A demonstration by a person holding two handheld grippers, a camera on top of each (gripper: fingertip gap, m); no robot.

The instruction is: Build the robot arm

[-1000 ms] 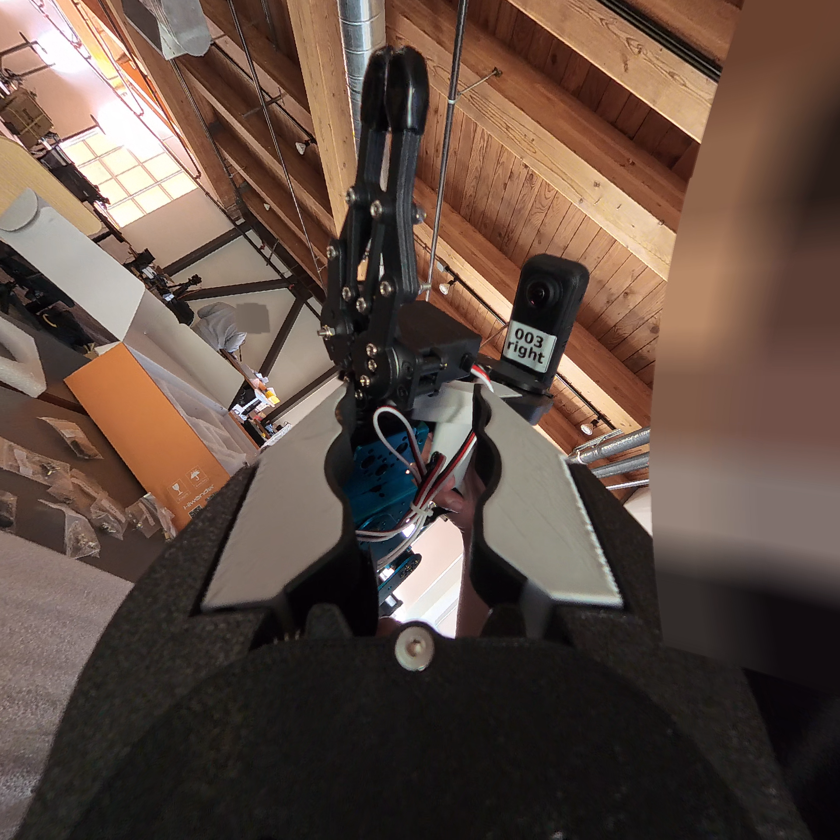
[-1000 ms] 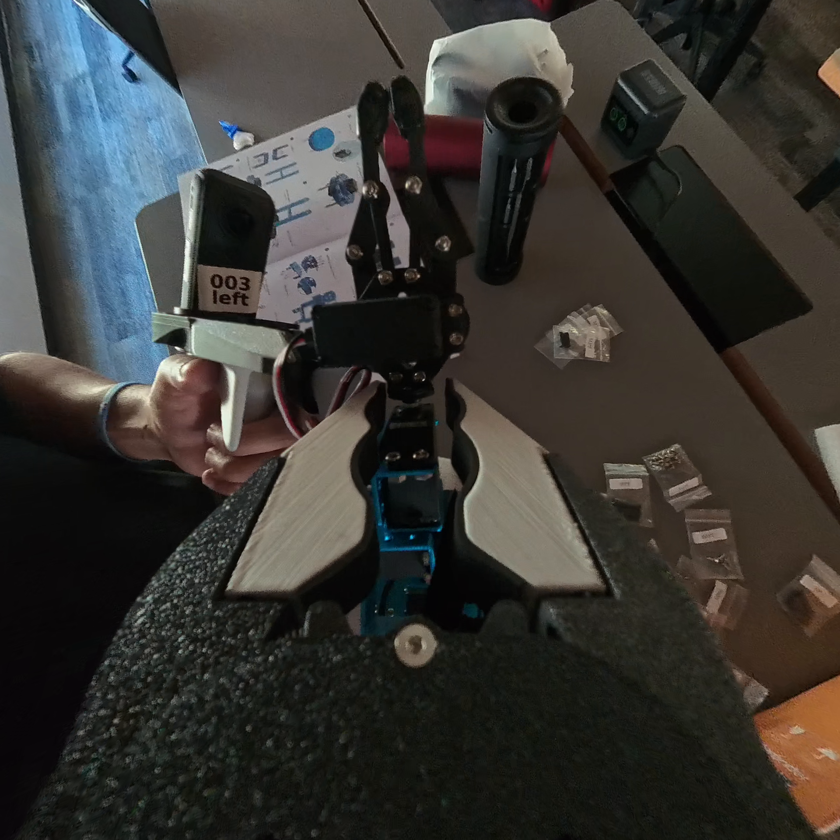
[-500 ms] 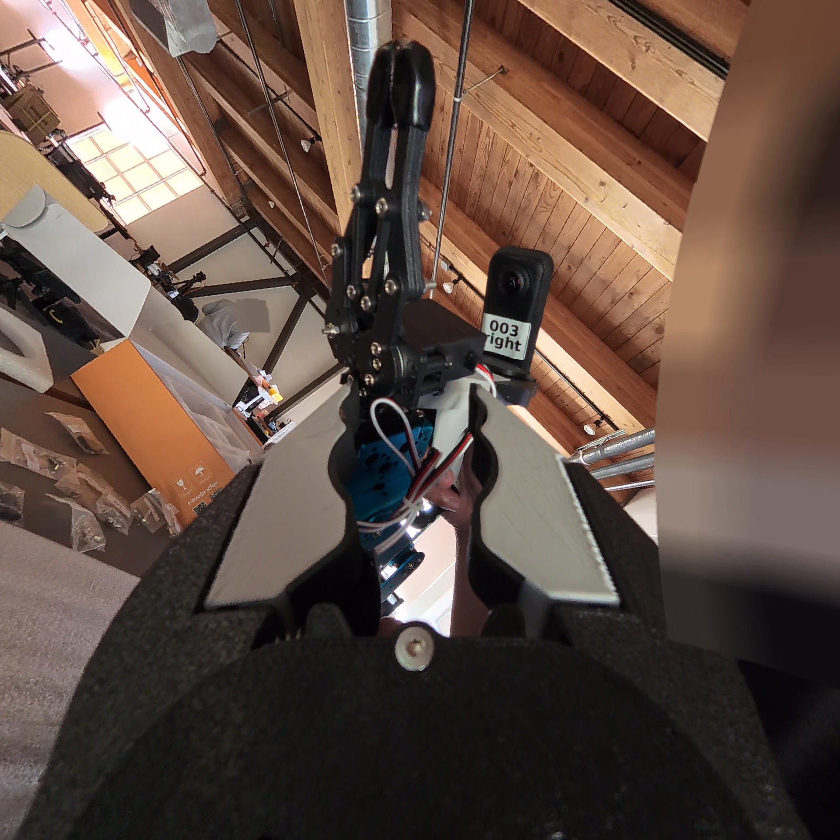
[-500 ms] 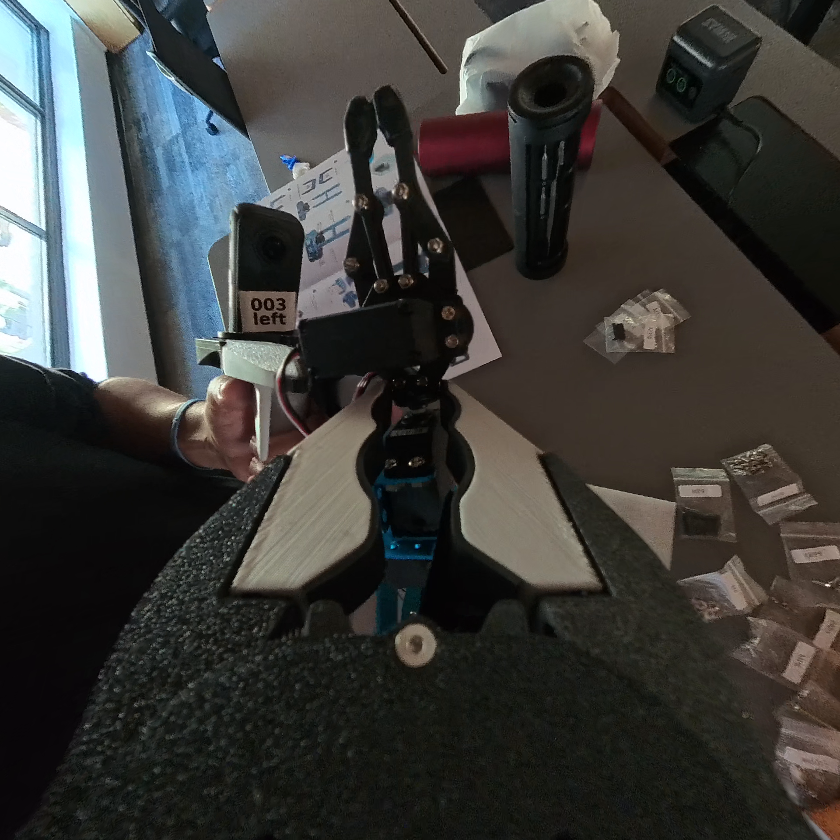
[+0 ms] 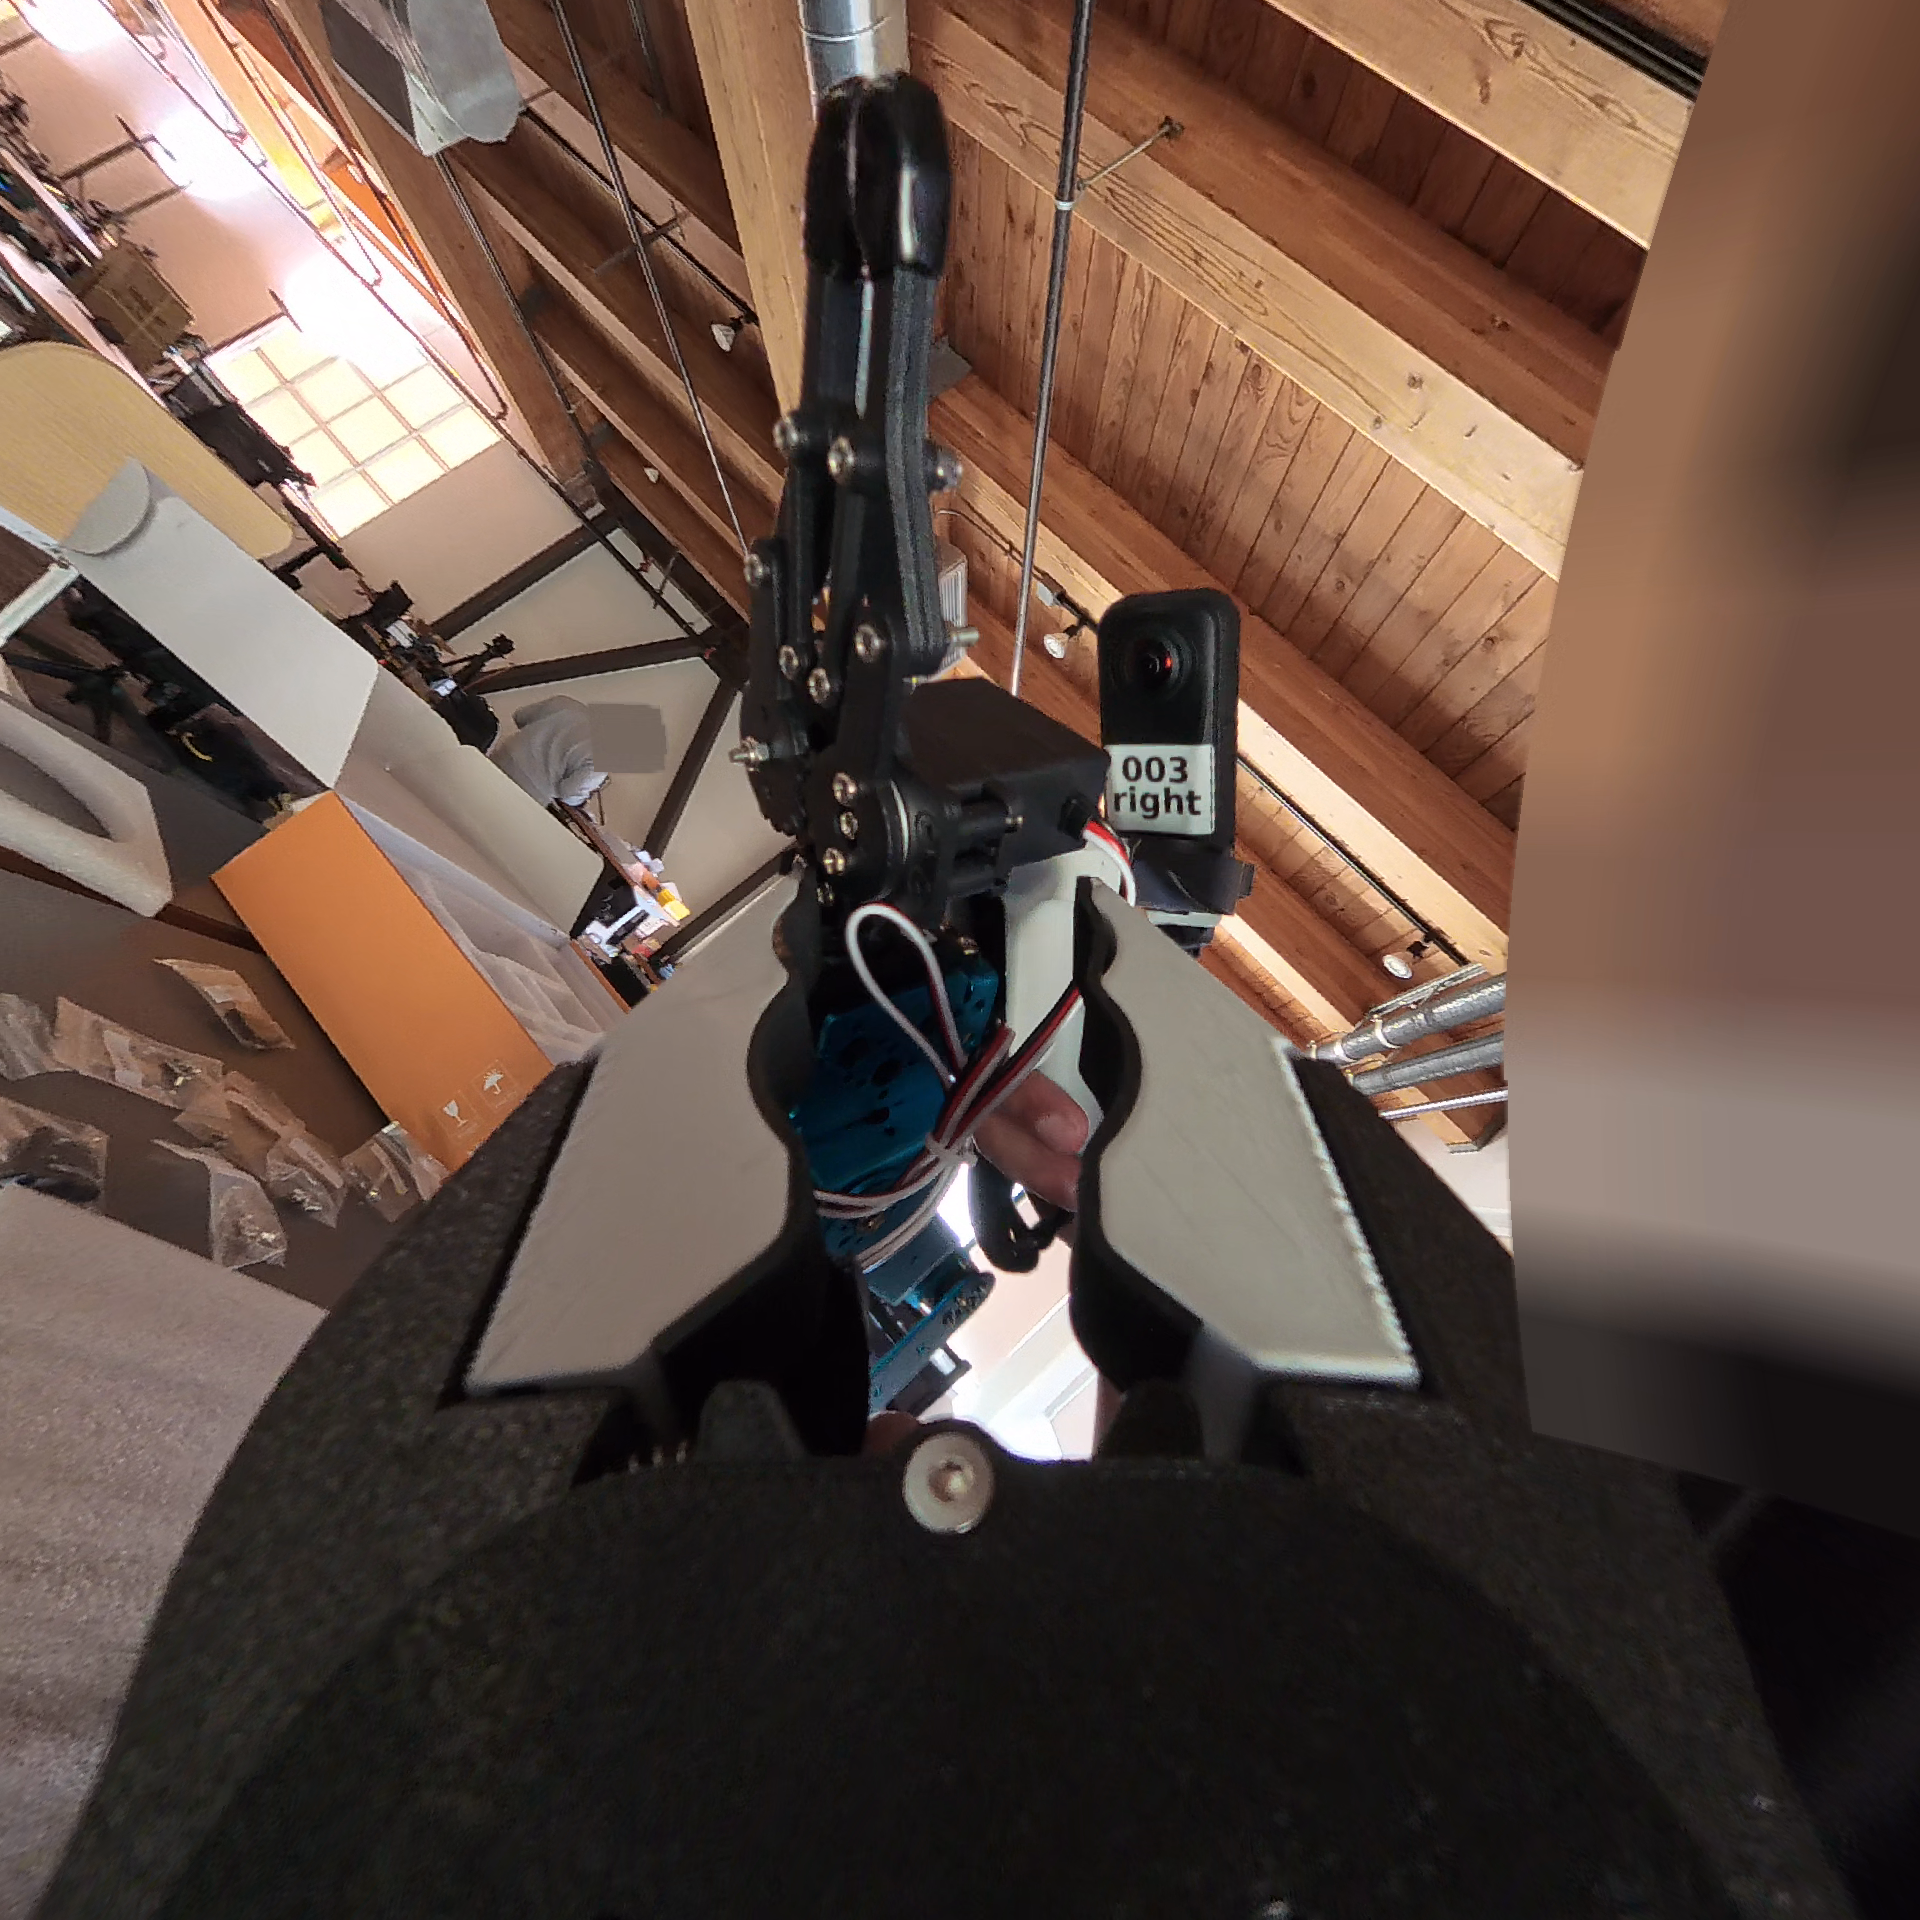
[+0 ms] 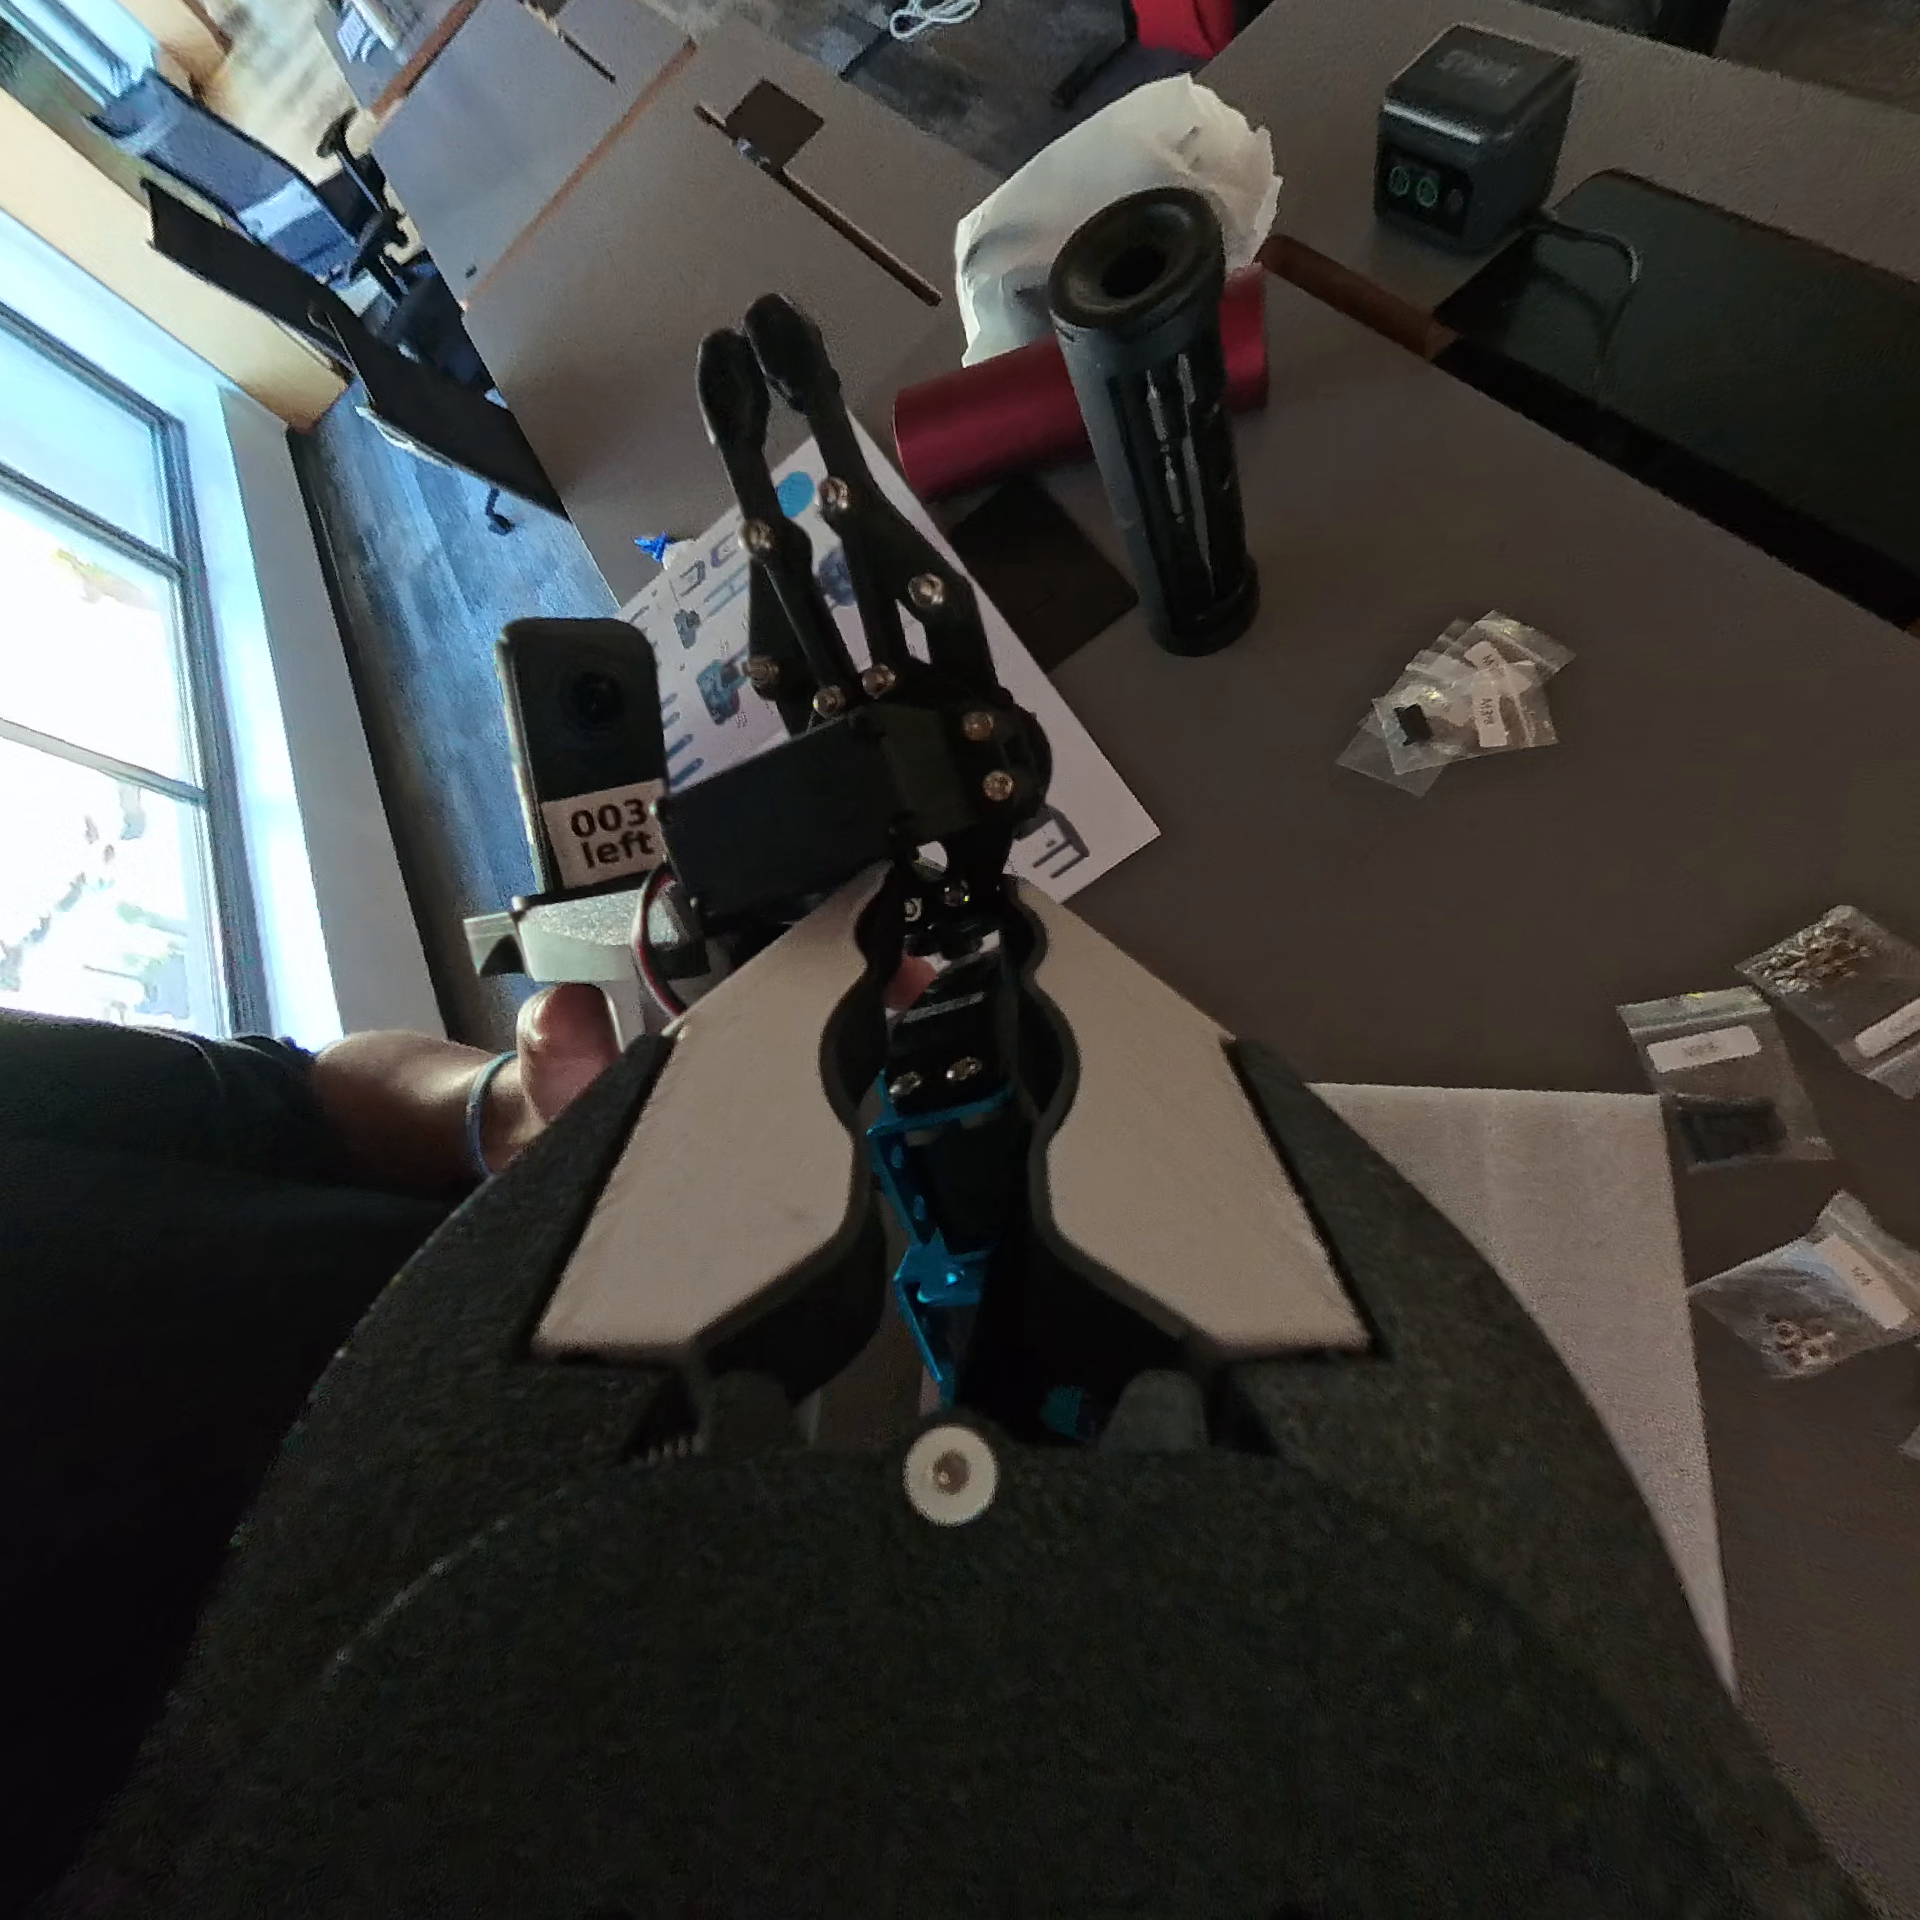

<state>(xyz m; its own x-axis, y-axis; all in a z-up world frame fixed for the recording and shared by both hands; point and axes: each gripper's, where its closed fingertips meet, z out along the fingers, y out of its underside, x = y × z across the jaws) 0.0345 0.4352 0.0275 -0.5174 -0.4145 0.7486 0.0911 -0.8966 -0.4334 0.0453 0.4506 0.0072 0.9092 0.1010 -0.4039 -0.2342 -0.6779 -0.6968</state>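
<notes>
Both claws pinch one small black-and-blue robot arm [image 6: 883, 790], held above the grey bench [image 6: 1455, 914]: left claw [image 5: 940, 1049], right claw [image 6: 951, 1039]. A black cylinder [image 6: 1153, 436] stands farther off.

wooden plank ceiling [image 5: 1299, 343] with beams; bright window [image 6: 94, 748] beside grey tables [image 6: 1455, 852]
</notes>
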